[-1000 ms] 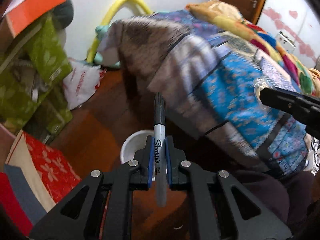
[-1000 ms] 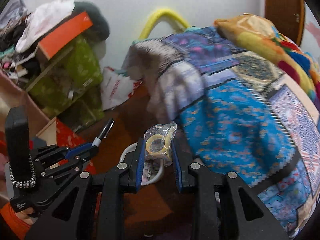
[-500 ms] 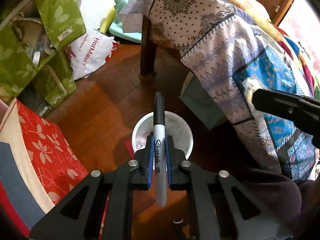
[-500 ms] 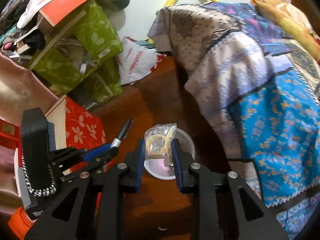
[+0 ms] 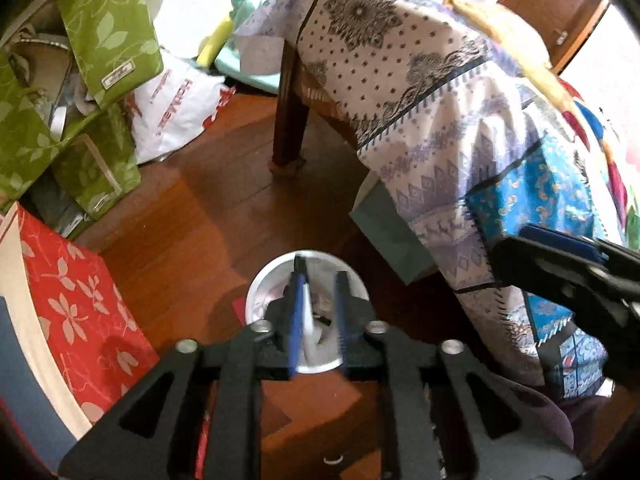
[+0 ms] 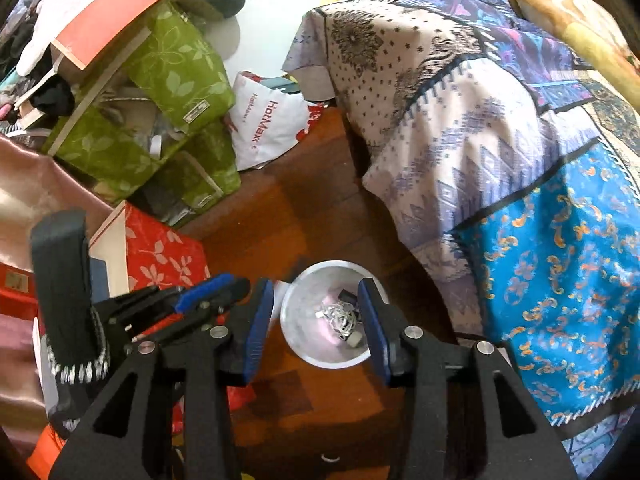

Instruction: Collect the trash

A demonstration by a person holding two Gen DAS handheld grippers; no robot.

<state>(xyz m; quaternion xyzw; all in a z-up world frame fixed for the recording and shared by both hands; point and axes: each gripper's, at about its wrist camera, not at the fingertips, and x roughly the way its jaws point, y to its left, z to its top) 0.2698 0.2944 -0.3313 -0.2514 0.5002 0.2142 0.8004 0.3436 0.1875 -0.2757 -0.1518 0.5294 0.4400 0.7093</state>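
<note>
A white bin (image 5: 256, 294) stands on the wooden floor under both grippers. My left gripper (image 5: 319, 280) hangs over it with its jaws opening. The black-capped marker (image 5: 306, 312) is blurred between them, leaning by the left pad with a gap on its right. My right gripper (image 6: 316, 286) is opening too, and nothing is between its blue pads. Through that gap the bin (image 6: 332, 362) shows a tangled white cord (image 6: 340, 318) and small dark bits inside. The left gripper (image 6: 232, 288) sits just to the left, and the right gripper (image 5: 520, 248) enters the left wrist view from the right.
A bed draped in patterned cloth (image 6: 500, 152) fills the right, its dark wooden leg (image 5: 290, 120) on the floor. Green leaf-print bags (image 6: 168, 92), a white HotMax bag (image 6: 268, 124) and a red floral box (image 6: 160, 252) crowd the left.
Both grippers sank toward the bin and their jaws parted. The bagged tape roll has left the right gripper. The marker has slipped lower between the left pads.
</note>
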